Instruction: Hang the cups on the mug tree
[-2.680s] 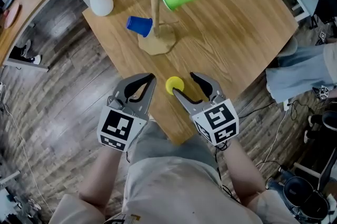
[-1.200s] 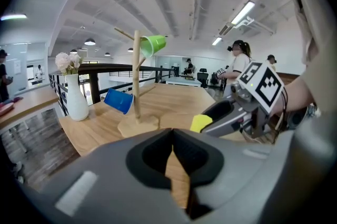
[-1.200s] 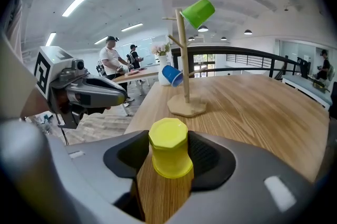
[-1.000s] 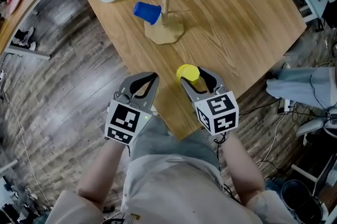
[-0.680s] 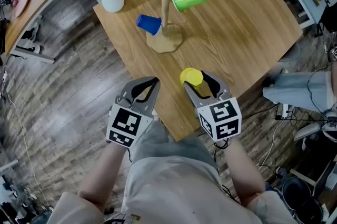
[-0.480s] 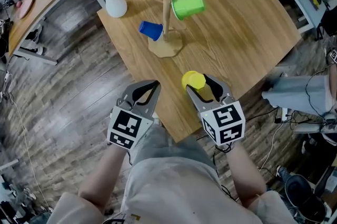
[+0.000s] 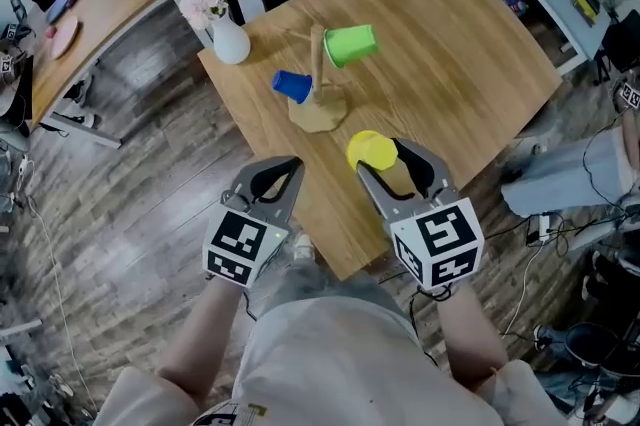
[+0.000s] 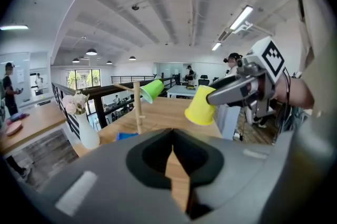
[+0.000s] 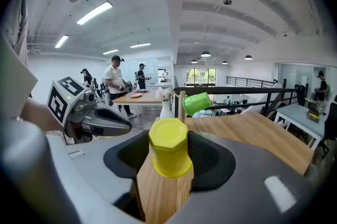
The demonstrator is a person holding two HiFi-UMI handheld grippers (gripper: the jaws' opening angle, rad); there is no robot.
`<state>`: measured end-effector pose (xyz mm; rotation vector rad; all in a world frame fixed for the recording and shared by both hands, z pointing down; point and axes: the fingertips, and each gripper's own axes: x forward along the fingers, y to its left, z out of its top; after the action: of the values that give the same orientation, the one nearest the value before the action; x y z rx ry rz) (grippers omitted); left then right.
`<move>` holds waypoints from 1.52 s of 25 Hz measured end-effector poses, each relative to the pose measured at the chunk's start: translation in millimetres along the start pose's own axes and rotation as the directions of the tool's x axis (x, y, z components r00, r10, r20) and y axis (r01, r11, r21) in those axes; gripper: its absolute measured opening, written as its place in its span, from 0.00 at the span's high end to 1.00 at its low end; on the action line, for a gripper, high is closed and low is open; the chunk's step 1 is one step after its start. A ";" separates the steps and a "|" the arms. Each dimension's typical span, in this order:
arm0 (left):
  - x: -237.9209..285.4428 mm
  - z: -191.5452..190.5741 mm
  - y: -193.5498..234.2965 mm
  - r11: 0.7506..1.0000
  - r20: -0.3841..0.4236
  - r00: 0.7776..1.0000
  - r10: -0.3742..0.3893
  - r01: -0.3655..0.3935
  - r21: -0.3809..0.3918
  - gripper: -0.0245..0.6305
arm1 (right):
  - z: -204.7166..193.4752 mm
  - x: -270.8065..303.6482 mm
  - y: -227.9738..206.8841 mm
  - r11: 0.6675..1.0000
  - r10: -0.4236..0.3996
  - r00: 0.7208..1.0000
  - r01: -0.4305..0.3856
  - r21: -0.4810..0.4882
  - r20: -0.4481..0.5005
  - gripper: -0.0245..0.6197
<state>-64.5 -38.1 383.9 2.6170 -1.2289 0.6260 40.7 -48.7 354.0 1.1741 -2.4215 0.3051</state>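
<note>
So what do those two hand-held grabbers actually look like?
The left gripper and right gripper match: grey bodies with curved, black-lined two-finger jaws, each carrying a white cube printed with black square markers. No cables are visible on them. The person wears a pale short-sleeved shirt.

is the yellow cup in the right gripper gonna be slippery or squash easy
The yellow cup looks like smooth plastic, so it is probably light and a bit slippery. The right gripper holds it with jaws wide; a hard squeeze would likely flex it. Its faceted base might curb rolling.
</note>
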 end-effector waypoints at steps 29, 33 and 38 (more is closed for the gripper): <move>-79.3 133.8 -0.6 0.994 0.243 0.970 -0.005 -0.022 0.108 0.96 | 110.8 -87.0 23.0 0.993 -0.020 0.970 0.048 -0.108 0.243 0.60; -76.5 136.0 1.6 0.995 0.264 0.965 0.009 -0.036 0.097 0.96 | 108.0 -81.4 17.1 0.993 -0.025 0.973 0.050 -0.104 0.228 0.60; -69.6 129.6 4.6 0.995 0.242 0.970 0.016 -0.039 0.090 0.96 | 102.2 -74.3 9.3 0.994 -0.023 0.977 0.044 -0.097 0.211 0.60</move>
<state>-69.3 -36.5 236.8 2.8266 -1.3336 0.3866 45.4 -29.8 228.8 1.2559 -2.5593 0.0487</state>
